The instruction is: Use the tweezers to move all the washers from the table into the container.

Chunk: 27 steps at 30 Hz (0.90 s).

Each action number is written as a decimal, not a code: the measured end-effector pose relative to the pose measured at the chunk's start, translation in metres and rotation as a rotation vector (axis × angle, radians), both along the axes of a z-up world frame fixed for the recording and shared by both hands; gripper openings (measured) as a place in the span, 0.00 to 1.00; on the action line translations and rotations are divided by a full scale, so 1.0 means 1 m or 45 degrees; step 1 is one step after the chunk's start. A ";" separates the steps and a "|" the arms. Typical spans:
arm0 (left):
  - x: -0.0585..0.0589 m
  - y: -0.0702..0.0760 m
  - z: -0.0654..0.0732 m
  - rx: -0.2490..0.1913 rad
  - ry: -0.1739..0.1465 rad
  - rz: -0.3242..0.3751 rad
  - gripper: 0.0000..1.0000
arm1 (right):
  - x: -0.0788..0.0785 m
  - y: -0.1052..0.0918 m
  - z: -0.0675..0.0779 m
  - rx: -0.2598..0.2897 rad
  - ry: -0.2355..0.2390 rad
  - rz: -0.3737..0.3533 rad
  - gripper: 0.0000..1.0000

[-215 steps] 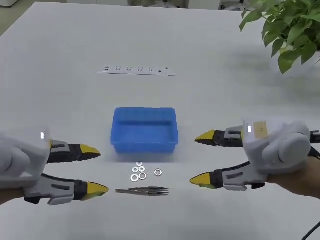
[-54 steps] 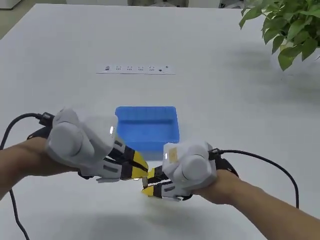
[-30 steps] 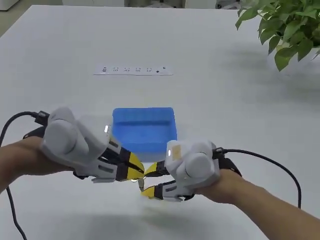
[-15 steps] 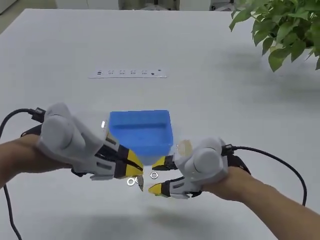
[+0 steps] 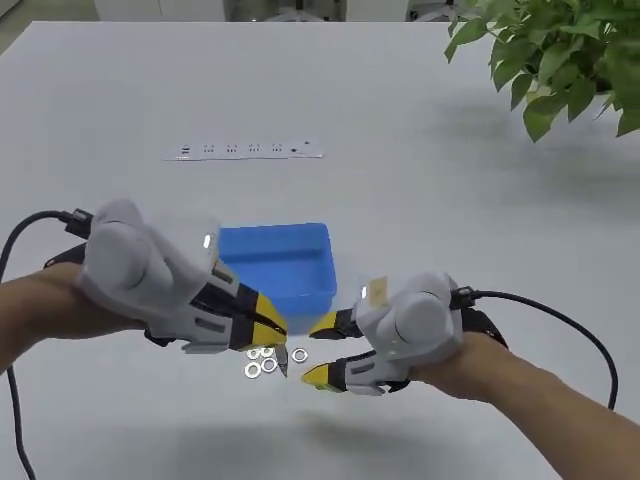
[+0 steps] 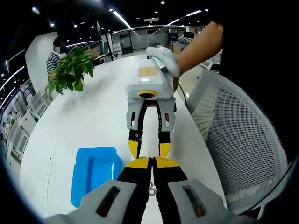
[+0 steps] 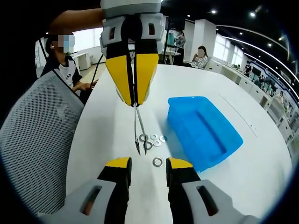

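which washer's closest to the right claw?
The lone washer, lying apart from the cluster at the tweezers' tips. It sits just ahead of the gap between the right claw's open jaws; the others lie farther out.

Left hand-held gripper (image 5: 278,336), right hand-held gripper (image 5: 312,350) — white shells (image 5: 130,265), yellow-tipped jaws, black cables (image 5: 545,307)

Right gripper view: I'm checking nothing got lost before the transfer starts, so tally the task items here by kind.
washers: 6
tweezers: 1
blue container: 1
Total: 8
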<state>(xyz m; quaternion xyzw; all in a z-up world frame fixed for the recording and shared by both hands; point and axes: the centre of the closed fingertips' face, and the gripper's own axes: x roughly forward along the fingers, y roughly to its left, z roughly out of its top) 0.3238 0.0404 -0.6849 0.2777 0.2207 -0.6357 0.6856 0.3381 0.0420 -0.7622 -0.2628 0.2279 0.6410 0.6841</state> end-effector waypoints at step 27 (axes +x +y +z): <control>0.016 -0.009 -0.004 -0.007 -0.012 -0.018 0.05 | -0.001 -0.013 -0.007 -0.021 0.020 -0.034 0.31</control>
